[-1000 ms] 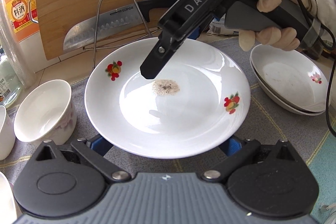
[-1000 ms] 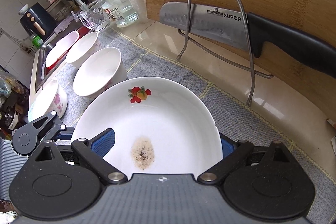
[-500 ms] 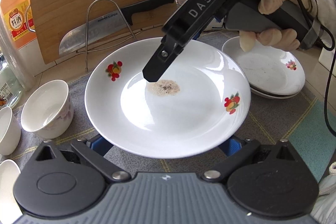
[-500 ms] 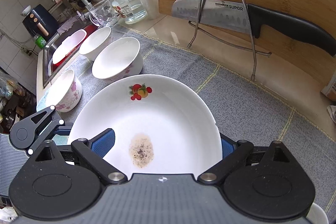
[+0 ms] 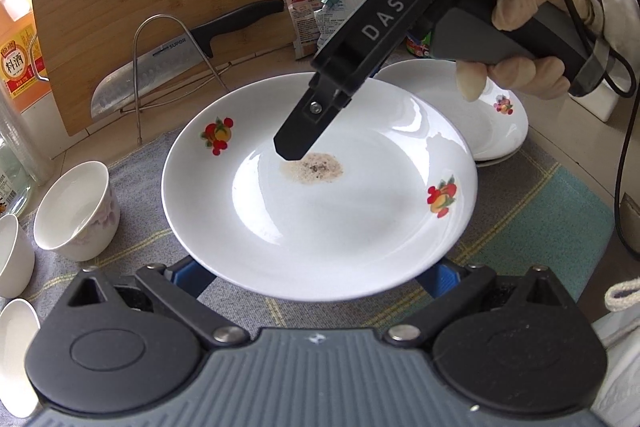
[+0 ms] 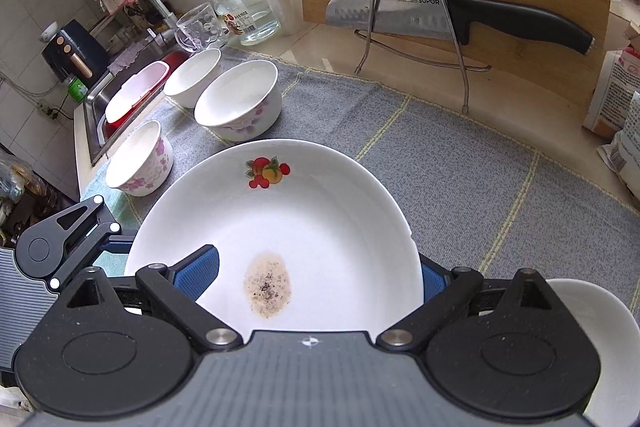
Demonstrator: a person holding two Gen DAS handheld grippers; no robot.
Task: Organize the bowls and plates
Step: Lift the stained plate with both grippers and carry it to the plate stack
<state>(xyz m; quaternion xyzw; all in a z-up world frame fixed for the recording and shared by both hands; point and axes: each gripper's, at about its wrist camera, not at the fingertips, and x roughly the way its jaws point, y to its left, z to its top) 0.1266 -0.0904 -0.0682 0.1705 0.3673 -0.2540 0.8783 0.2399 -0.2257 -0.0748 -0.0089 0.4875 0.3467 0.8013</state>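
A: What sits between the left claw (image 5: 316, 273) tips?
B: A white plate (image 5: 320, 219) with fruit prints and a brown speckled stain in the middle.
A: And above it?
B: The right claw (image 5: 298, 143), held by a gloved hand (image 5: 520, 47), one finger just over the stain.
A: Beyond that?
B: Stacked plates (image 5: 492, 123) to the far right, bowls (image 5: 76, 211) to the left on the cloth-covered bench (image 5: 540, 211).

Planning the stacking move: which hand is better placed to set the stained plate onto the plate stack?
Right, probably. The plate stack lies just beside the right gripper, which straddles the stained plate; from the left gripper the stack lies beyond the plate.
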